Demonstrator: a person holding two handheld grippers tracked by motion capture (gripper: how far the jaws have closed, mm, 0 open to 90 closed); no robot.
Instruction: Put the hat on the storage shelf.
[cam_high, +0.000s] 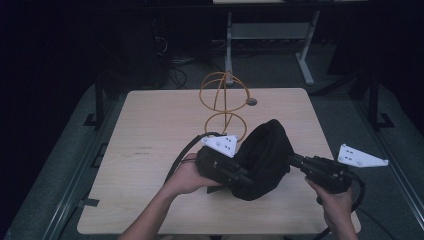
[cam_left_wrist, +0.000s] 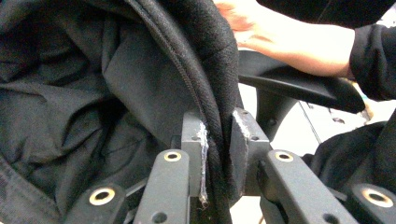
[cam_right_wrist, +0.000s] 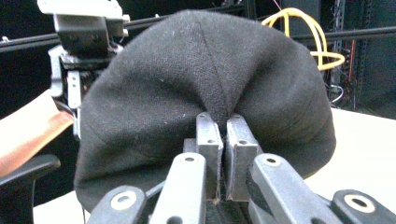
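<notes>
both claws, left claw (cam_left_wrist: 218, 154) and right claw (cam_right_wrist: 223, 154), pinch the unlabelled black cap (cam_high: 265, 155).

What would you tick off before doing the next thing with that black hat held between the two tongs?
1. Left tongs clamped on the black hat: ok, its piped edge is pinched between the pads.
2. Right tongs clamped on the hat: ok, jaws shut on a fold of its crown.
3. Hat lifted off the table: cannot tell, its lower edge may rest on the wood.
4. Yellow wire stand upright and free: ok, it stands apart behind the hat.
5. Path to the stand open: ok, only bare wood lies between.
6. Hat opening facing the stand: cannot tell.
</notes>
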